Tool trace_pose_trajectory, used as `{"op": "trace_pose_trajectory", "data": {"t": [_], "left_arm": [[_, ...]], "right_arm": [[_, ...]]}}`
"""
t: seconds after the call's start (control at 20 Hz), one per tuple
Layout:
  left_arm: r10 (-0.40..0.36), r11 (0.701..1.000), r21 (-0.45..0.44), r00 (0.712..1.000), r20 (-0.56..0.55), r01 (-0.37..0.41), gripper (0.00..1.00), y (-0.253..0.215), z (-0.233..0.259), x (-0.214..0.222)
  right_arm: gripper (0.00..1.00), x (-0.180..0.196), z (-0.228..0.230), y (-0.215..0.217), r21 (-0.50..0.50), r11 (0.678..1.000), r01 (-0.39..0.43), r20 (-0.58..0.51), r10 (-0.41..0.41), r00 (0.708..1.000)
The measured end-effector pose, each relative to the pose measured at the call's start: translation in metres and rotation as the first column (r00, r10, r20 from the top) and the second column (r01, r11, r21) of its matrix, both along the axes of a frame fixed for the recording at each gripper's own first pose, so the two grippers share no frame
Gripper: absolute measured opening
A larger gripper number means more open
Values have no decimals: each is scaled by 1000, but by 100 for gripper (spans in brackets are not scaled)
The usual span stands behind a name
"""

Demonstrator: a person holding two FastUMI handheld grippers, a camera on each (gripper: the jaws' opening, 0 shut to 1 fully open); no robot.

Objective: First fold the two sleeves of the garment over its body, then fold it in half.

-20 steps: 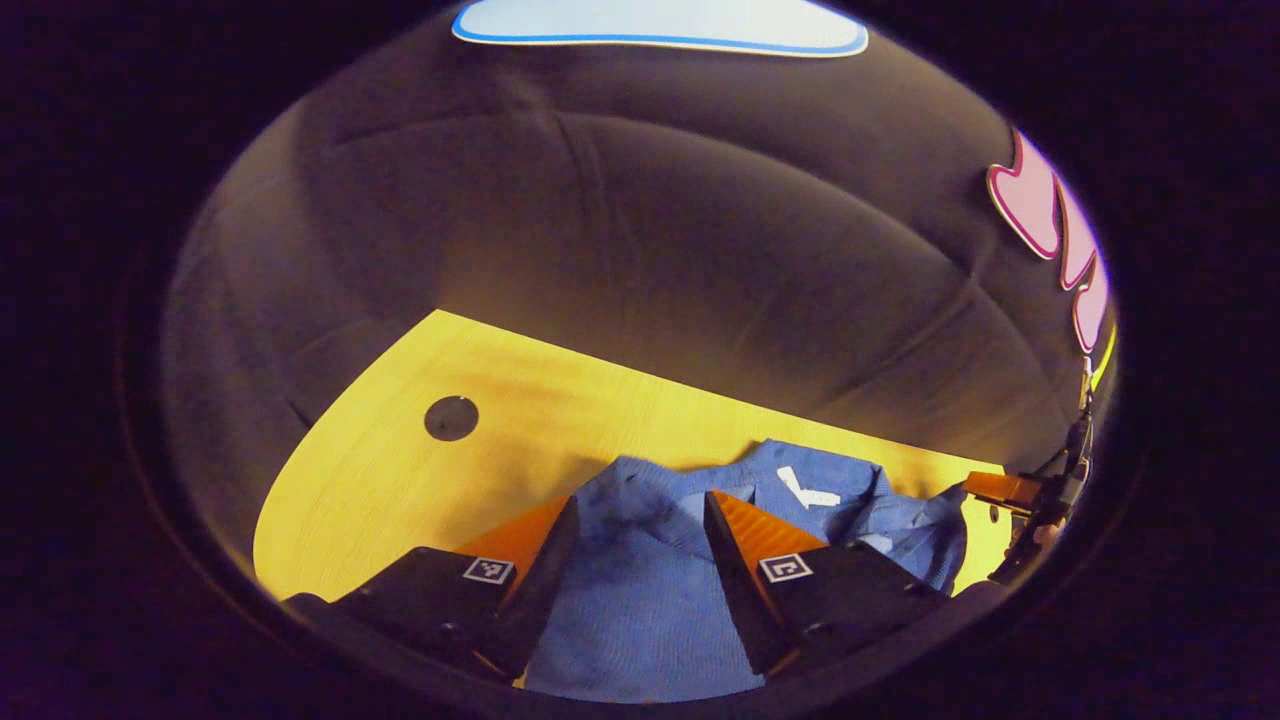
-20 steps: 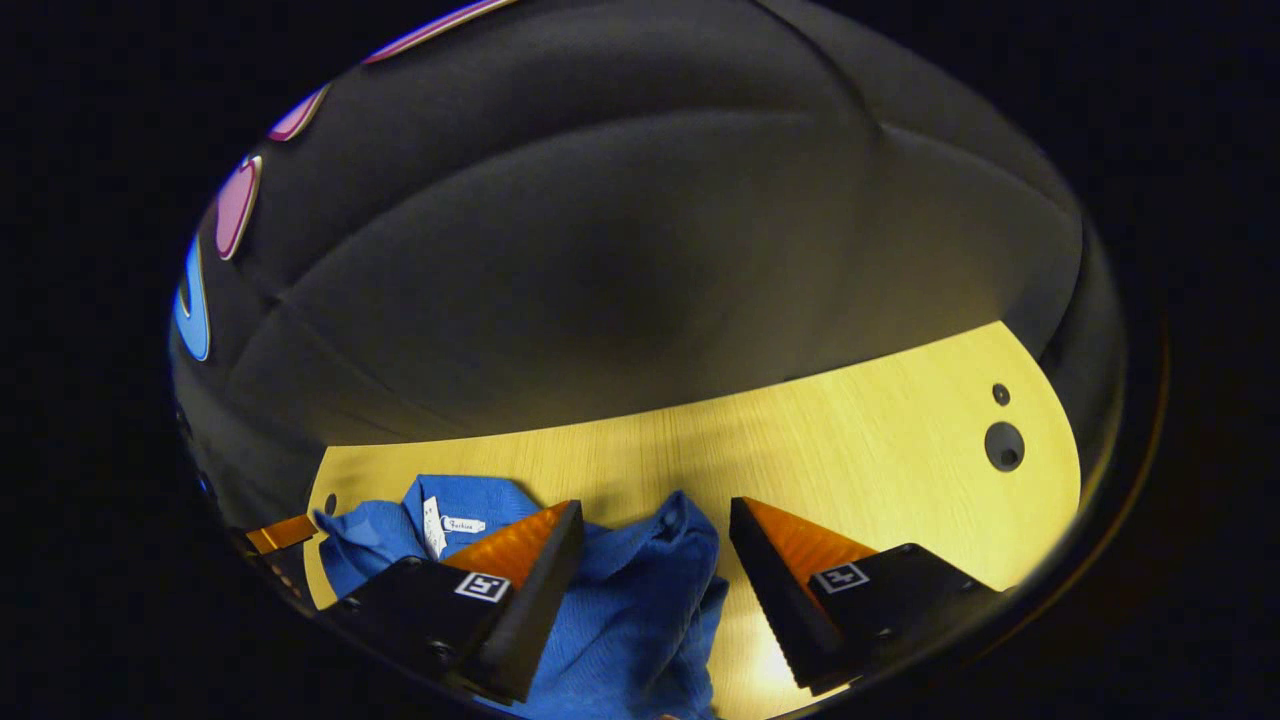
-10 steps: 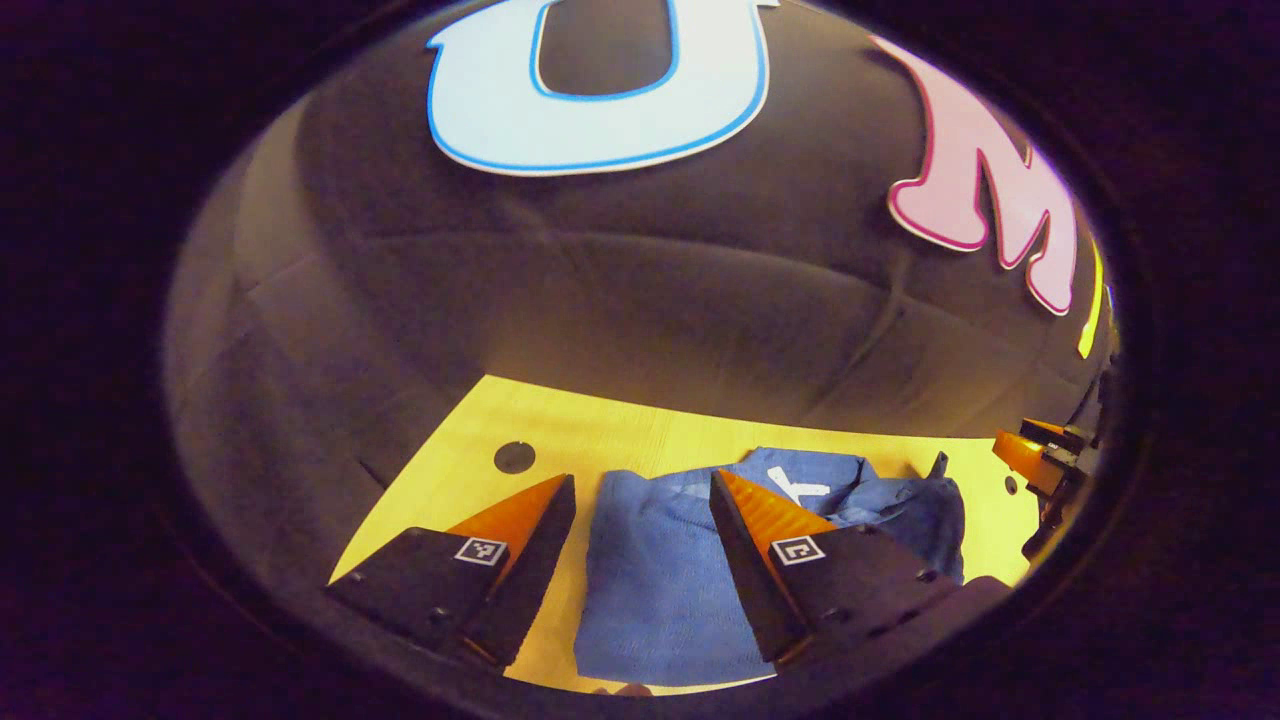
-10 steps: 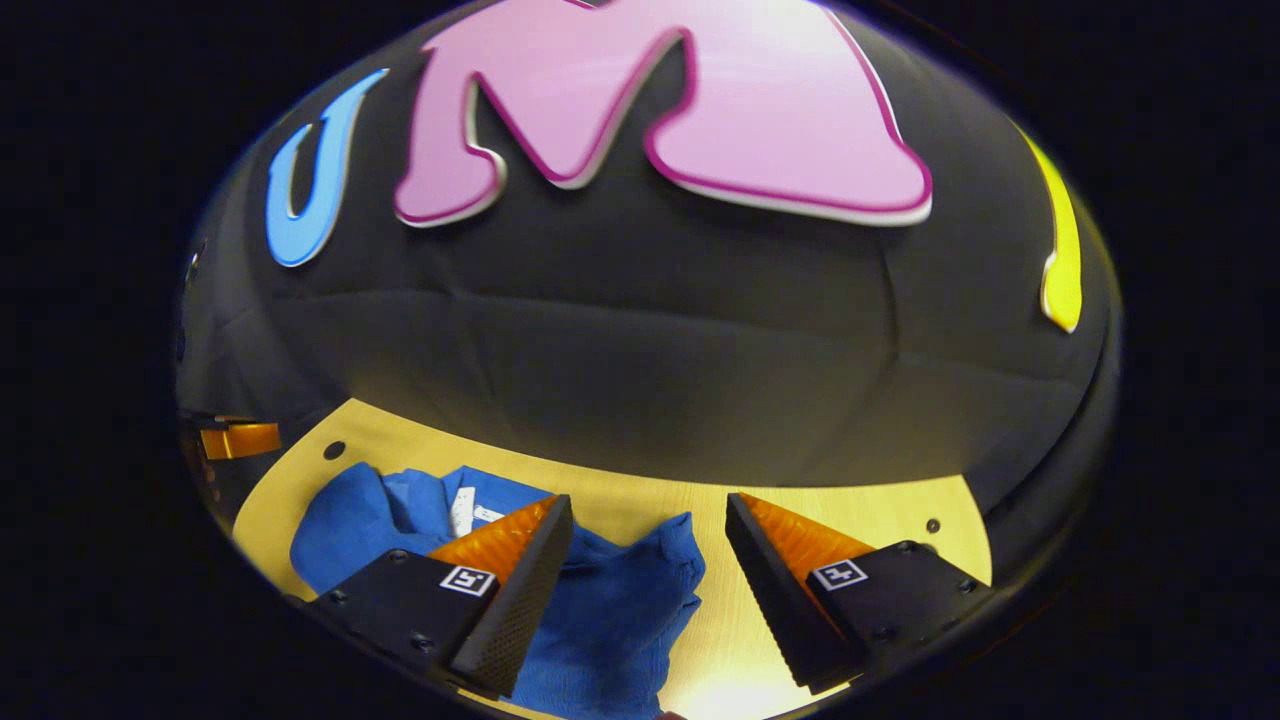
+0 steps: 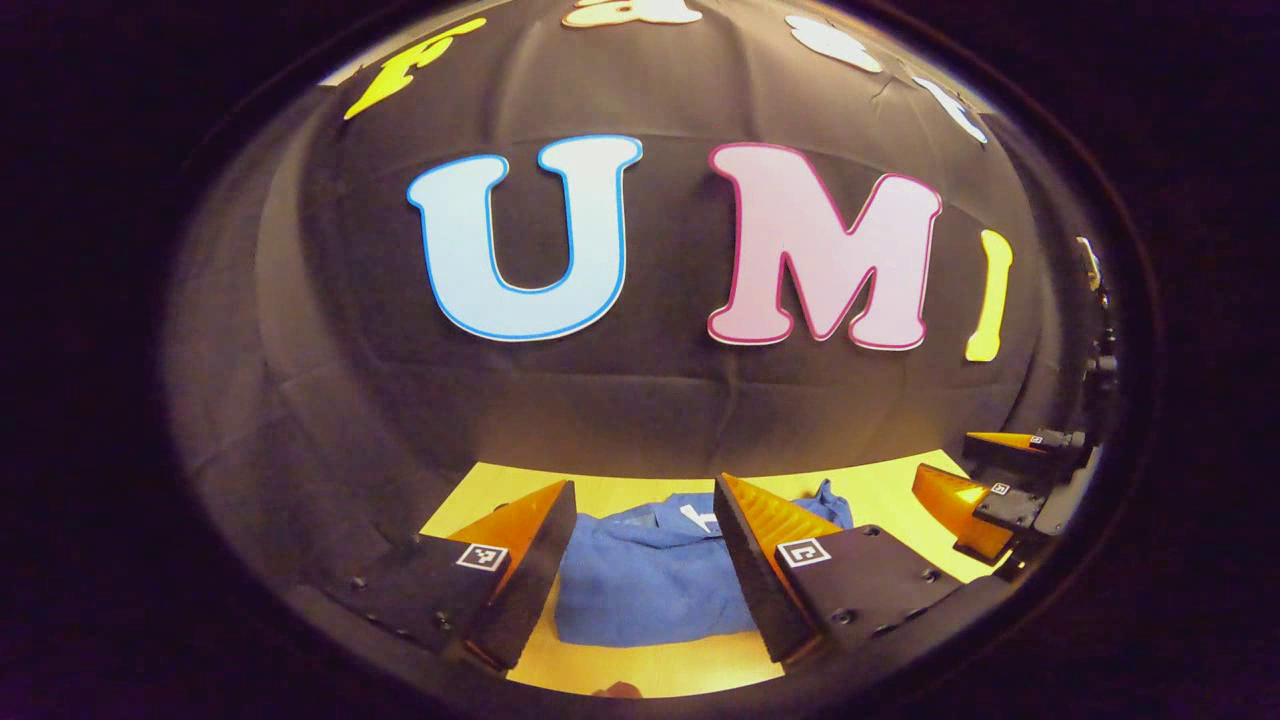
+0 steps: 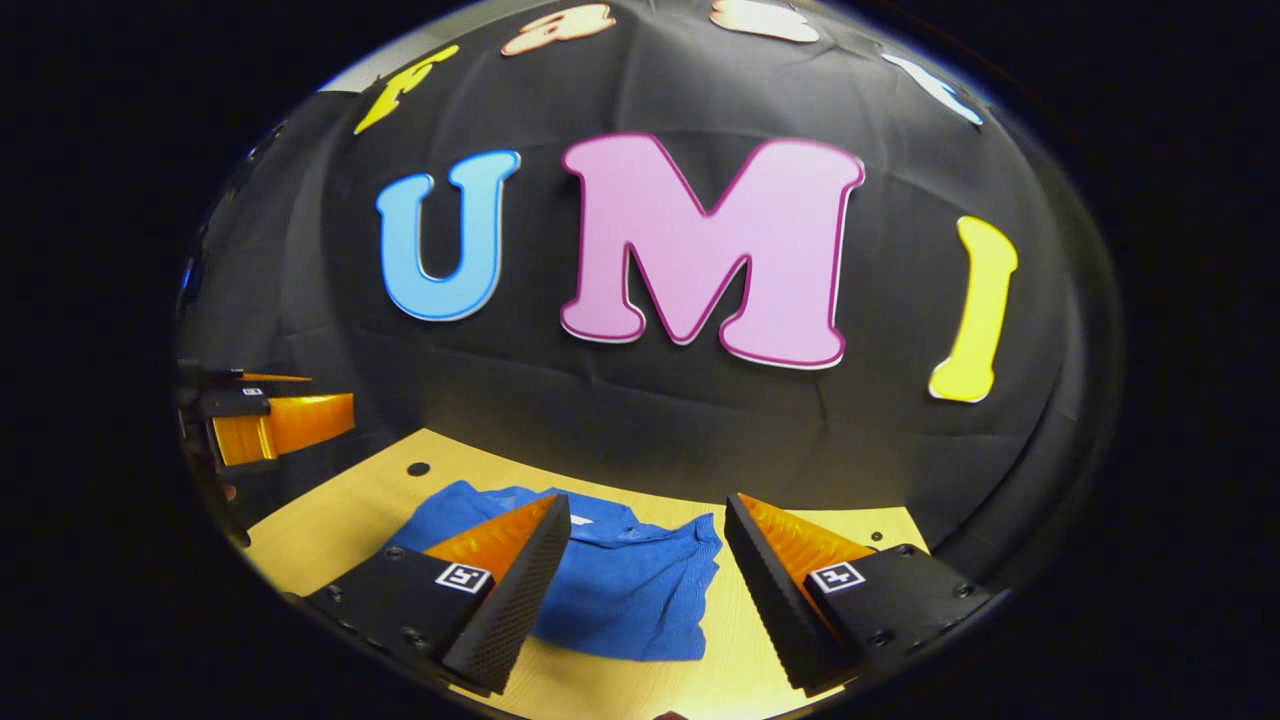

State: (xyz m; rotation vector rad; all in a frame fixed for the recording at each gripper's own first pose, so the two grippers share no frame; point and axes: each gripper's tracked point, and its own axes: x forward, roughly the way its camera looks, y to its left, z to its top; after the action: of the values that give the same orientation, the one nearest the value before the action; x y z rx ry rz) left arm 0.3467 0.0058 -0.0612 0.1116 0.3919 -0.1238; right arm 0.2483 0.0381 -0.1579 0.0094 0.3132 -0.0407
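Pale yellow wood-grain worktop (image 5: 880, 490) spread below and ahead of both grippers, backed by the black cloth booth wall (image 5: 640, 400); small dark round holes in its surface, one well off to the left of the right gripper (image 6: 418, 468).

Blue knitted garment (image 5: 645, 585) lying on the worktop in a compact bundle, straight ahead of the left gripper (image 5: 640, 535) and seen through the gap between its two fingers; near edge straight and flat, far part rumpled, with a small white label (image 5: 697, 517) showing at the far side beside the right-hand finger. Same garment (image 6: 630, 590) in the right gripper view lying ahead and to the left of the right gripper (image 6: 648, 550), partly hidden behind the left-hand finger, its right edge reaching into the gap, bare worktop under the right-hand finger.

Left gripper held above the worktop, black bodies with orange wedge-shaped fingers spread wide apart, nothing between them, no contact with the cloth. Right gripper likewise raised, fingers wide apart and gripping nothing.

Farther off at the right of the left gripper view, the right gripper (image 5: 985, 485) hanging clear of the garment, orange fingers apart. At the left of the right gripper view, the left gripper (image 6: 270, 415) in the air, well apart from the garment, orange fingers pointing right.

Small square black-and-white markers (image 6: 463, 577) on the black finger bodies.
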Motion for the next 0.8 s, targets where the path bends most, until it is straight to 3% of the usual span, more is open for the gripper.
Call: {"op": "trace_pose_trajectory", "data": {"t": [0.4, 0.45, 0.5, 0.6, 0.8], "left_arm": [[-19, 998, 62, 993, 116, 12, 82, 20, 28, -145], [-27, 998, 53, 990, 137, 20, 81, 18, 31, -161], [-35, 999, 38, 985, 169, 29, 82, 16, 39, -174], [-37, 999, 13, 965, 259, 35, 81, 19, 62, -191], [-32, 999, -12, 951, 308, 37, 78, 24, 70, -209]], "right_arm": [[96, -122, 87, 70, -13, 999, -41, 175, 43, 984], [90, -132, 96, 74, -7, 999, -38, 194, 39, 980], [96, -143, 103, 79, 1, 999, -32, 206, 31, 978], [96, -163, 116, 88, 2, 999, -38, 230, 36, 972], [96, -194, 136, 90, -10, 1000, -12, 260, 14, 966]]}}
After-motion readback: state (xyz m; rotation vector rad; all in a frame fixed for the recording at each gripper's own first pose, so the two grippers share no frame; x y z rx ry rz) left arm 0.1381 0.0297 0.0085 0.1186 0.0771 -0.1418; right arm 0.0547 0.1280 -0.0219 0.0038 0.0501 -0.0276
